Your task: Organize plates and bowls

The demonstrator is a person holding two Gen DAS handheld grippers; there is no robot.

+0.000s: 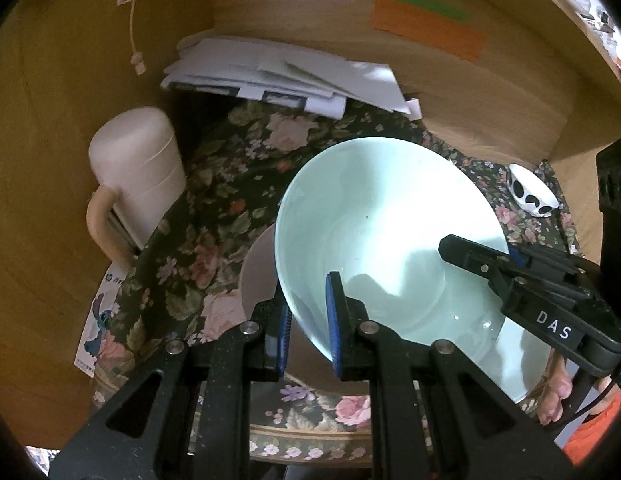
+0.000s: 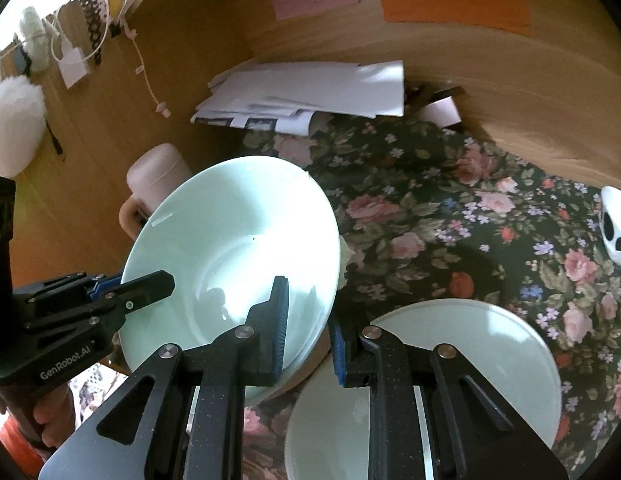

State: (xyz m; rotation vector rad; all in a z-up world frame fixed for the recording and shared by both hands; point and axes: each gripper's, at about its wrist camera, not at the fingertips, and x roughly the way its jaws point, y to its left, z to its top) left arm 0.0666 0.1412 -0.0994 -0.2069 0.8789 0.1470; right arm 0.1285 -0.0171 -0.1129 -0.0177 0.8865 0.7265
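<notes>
Nearest lens, left wrist view: left gripper (image 1: 308, 322) clamped on near rim of pale green bowl (image 1: 390, 248), blue pads either side of the wall. Bowl tilted, held clear of floral cloth (image 1: 214, 208). Behind bowl's left edge, part of a plate (image 1: 258, 276) on cloth. Far left: cream lidded mug (image 1: 136, 172). Rear centre: stack of white papers (image 1: 286, 76). Right gripper (image 1: 510, 264) pinches bowl's opposite rim. Far right: sm. black-and-white bowl (image 1: 532, 196). Right wrist view: same green bowl left of centre, both grippers closed on it; two pale plates (image 2: 486, 340) below right, on cloth.
</notes>
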